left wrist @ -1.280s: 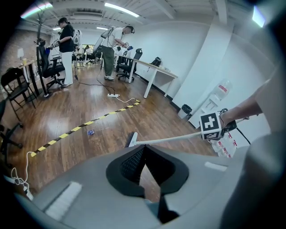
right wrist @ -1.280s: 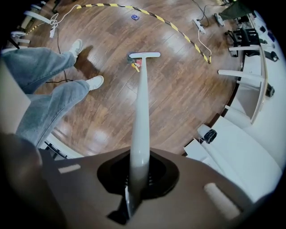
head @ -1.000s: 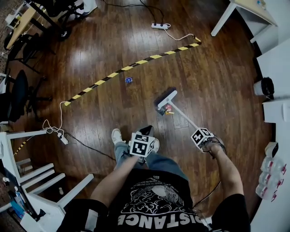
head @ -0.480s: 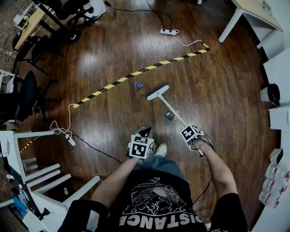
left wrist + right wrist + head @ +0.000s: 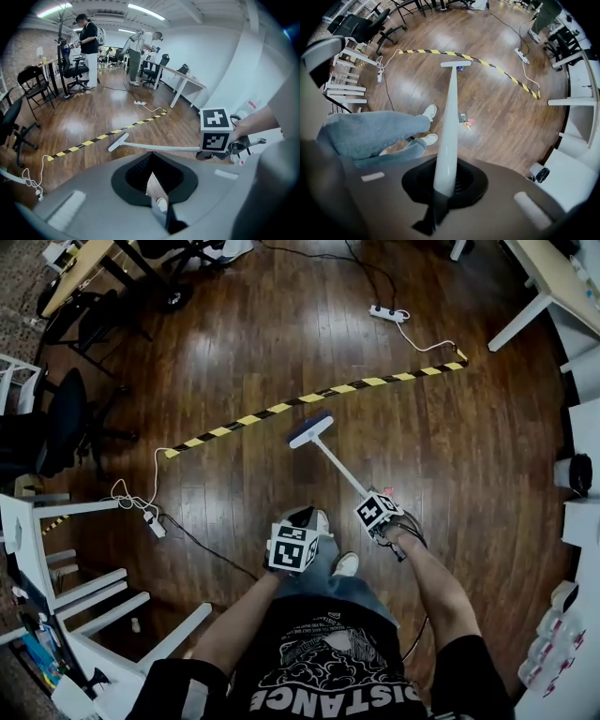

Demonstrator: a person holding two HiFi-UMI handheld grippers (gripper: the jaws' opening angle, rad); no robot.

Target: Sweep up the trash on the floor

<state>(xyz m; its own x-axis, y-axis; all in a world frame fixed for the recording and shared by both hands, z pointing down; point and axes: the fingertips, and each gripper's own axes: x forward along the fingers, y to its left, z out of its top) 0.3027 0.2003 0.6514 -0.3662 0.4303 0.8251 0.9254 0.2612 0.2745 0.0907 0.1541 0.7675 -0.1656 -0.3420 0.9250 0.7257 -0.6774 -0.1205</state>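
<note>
Swung forward over the wooden floor (image 5: 234,334) since a second ago, the broom (image 5: 452,103) has its head at the striped tape (image 5: 248,418) — right tongs (image 5: 443,186) clamped on its handle. Left tongs (image 5: 157,199) pinch a thin pale handle (image 5: 153,185). Trash scraps (image 5: 465,122) lie behind the head — near the person's shoe (image 5: 429,112).
</note>
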